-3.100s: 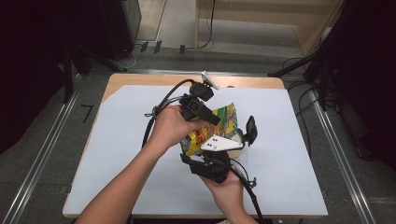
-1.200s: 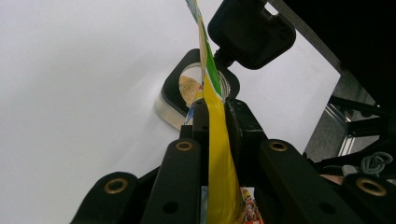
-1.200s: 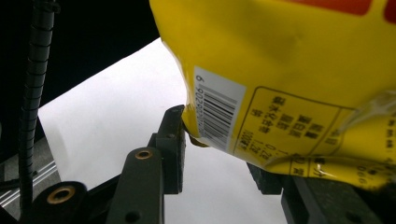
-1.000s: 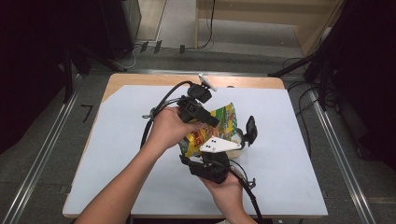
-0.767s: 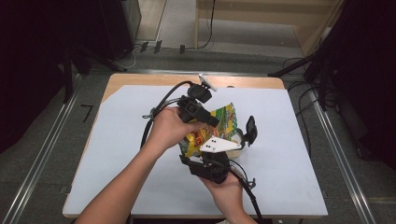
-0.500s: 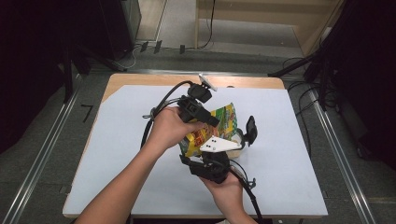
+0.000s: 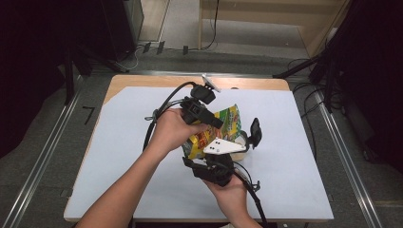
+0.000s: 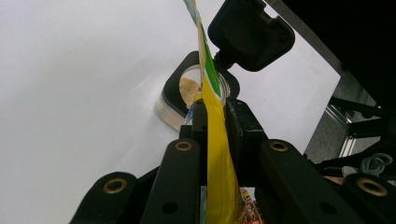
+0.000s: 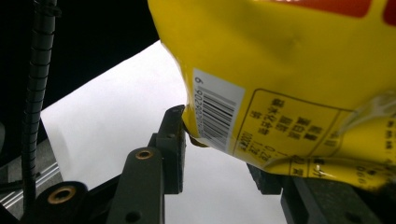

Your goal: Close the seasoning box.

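A yellow and green snack bag (image 7: 227,122) hangs over the middle of the white table, held between both grippers. My left gripper (image 7: 209,121) is shut on the bag's thin upper edge (image 8: 210,93), seen edge-on in the left gripper view (image 8: 215,112). My right gripper (image 7: 206,154) comes from below. Its jaws stand on either side of the bag's bulging bottom corner (image 9: 280,84) by the barcode, and the left jaw touches the bag in the right gripper view (image 9: 219,154). Under the bag stands a clear container (image 8: 180,95) with a black rim and its black lid (image 8: 250,32) raised.
The container (image 7: 243,140) and its raised lid (image 7: 255,131) stand just right of the bag. The white table top (image 7: 123,137) stretches to the left and front. Cables trail from both grippers; metal rails and dark stands surround the table.
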Demonstrator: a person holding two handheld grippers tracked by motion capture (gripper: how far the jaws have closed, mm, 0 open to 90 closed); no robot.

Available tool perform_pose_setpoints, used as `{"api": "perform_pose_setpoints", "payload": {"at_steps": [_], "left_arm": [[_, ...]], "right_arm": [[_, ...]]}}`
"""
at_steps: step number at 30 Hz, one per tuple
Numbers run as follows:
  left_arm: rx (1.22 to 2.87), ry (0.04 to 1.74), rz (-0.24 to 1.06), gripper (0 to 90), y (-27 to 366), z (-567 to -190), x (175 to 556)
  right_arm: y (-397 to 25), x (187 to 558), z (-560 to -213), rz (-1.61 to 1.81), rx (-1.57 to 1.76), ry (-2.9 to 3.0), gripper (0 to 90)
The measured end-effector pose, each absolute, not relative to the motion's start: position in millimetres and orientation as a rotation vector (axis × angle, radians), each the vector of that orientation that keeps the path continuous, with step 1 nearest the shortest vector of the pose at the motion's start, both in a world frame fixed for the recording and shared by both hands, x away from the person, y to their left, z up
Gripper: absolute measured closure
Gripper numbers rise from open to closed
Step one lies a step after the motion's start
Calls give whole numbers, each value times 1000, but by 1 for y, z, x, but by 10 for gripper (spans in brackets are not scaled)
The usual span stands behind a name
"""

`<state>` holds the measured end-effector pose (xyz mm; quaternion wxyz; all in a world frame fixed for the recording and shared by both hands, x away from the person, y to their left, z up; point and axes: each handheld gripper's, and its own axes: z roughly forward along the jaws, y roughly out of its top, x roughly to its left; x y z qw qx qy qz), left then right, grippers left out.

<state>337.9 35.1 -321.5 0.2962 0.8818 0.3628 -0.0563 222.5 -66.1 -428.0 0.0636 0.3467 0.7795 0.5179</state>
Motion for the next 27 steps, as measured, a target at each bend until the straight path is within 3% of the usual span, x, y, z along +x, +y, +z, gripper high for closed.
{"api": "perform_pose_setpoints", "payload": {"at_steps": [27], "left_arm": [[2344, 960, -132, 830, 31, -317, 341]], "right_arm": [[-69, 227, -426, 1566, 1055, 2348, 630]]}}
